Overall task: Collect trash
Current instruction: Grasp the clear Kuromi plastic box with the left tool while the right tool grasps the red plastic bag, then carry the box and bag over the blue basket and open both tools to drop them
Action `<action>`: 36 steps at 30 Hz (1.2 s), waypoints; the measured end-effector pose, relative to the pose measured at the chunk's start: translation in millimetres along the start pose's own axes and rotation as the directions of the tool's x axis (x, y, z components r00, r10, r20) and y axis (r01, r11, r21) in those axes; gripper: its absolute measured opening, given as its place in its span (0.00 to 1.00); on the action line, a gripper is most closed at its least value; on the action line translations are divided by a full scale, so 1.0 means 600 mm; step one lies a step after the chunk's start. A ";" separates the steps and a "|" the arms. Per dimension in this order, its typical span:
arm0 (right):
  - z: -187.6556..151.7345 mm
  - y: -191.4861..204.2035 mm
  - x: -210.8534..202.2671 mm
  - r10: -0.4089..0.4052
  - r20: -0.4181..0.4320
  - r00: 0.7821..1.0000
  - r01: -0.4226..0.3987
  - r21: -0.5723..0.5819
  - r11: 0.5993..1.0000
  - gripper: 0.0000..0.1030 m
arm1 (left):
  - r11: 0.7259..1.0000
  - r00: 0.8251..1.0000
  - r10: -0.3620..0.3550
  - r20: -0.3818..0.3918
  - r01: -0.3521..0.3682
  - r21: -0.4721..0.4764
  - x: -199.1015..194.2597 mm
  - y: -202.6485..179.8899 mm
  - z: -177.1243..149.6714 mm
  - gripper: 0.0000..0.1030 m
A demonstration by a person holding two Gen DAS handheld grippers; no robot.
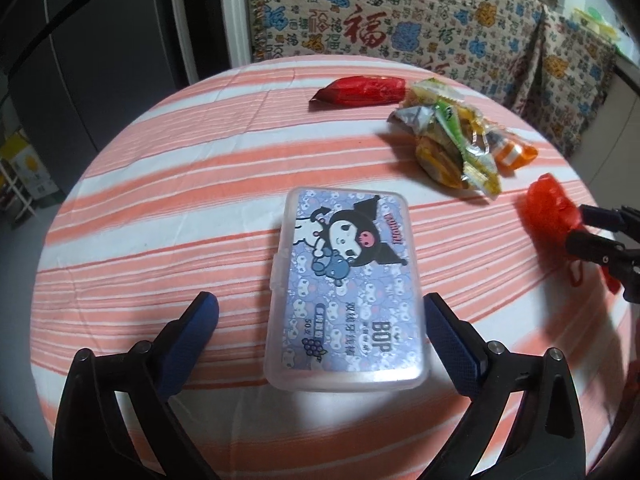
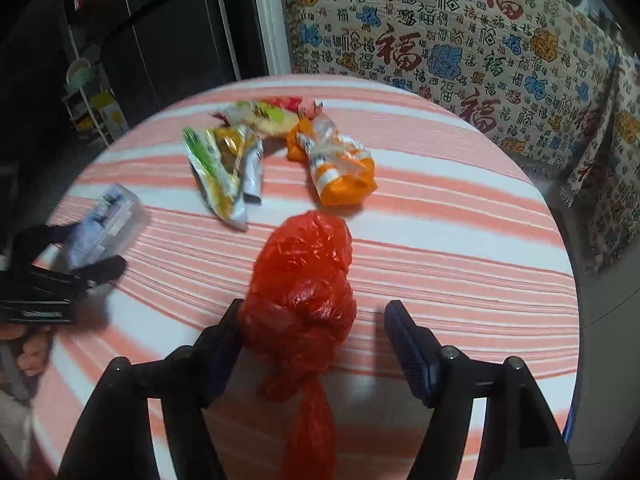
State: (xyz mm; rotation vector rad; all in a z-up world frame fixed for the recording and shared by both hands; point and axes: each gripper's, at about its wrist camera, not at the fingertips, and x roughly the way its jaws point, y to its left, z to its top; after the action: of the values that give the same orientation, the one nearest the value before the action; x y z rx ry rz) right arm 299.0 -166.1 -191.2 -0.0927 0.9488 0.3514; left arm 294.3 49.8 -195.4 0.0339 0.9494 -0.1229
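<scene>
Fingers [image 2: 412, 350] flank the red bag [image 2: 302, 280] — crumpled, glossy, knotted.

A home living or dining room: a round table [image 1: 168, 184] under a striped cloth, a sofa [image 1: 420, 20] at twelve o'clock draped in a character-printed throw, dark cabinet doors [image 1: 100, 60] at ten o'clock.

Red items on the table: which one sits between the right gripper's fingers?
The crumpled red plastic bag, lying between the open right gripper. The other, a smooth red wrapper, lies at the far edge.
</scene>
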 end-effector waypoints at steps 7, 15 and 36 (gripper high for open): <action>0.020 0.021 -0.015 0.016 -0.046 0.999 -0.018 -0.037 0.999 0.68 | 0.998 0.999 -0.051 0.008 0.050 0.023 -0.017 -0.010 0.010 0.80; 0.015 0.027 -0.031 0.029 -0.059 0.998 -0.031 -0.033 0.999 0.43 | 0.996 0.996 -0.091 0.022 0.091 0.007 -0.030 -0.012 0.011 0.62; -0.127 -0.301 -0.245 -0.232 0.045 0.972 0.212 0.263 0.941 0.43 | 0.881 0.902 -0.424 0.077 0.392 0.264 -0.156 -0.373 0.057 0.62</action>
State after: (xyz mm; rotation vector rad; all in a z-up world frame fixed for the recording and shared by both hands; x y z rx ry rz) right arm 222.1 -390.8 -130.1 0.0507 0.8912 0.0208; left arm 241.1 -167.0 -94.0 0.0495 0.7923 -0.6285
